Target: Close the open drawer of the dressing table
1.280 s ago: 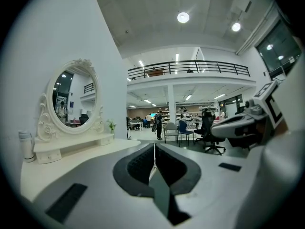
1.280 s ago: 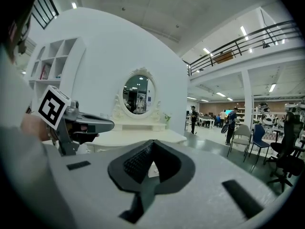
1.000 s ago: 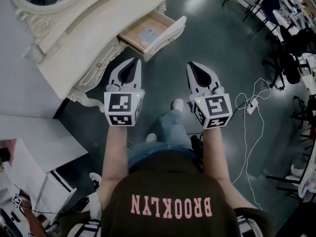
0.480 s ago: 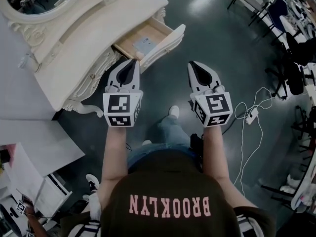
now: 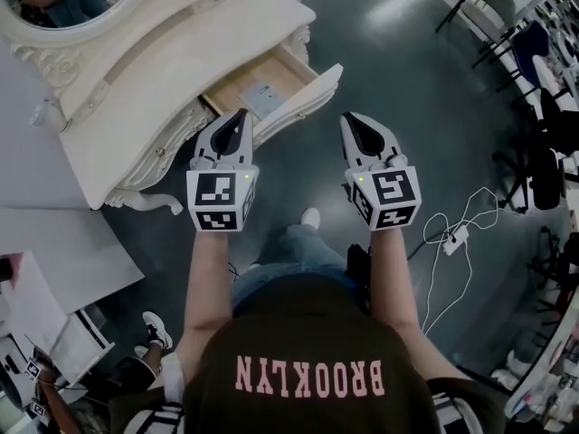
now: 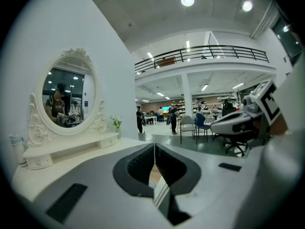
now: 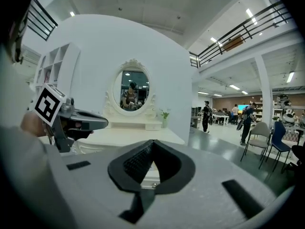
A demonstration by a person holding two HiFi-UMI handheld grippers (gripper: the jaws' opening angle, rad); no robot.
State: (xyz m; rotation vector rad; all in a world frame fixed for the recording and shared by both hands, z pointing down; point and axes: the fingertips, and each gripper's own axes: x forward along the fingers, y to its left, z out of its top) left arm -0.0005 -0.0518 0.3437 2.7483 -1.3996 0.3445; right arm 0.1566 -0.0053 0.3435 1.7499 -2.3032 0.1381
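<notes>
Open cream wooden drawer (image 5: pixel 303 99) lies just ahead of the clenched, empty left gripper (image 5: pixel 240 116), nearer than the likewise clenched right gripper (image 5: pixel 349 118).

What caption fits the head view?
Both shut, left gripper and right gripper face the dressing table and its open drawer.

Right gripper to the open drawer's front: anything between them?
Nothing: in the head view only bare floor separates the right gripper from the drawer front.
</notes>
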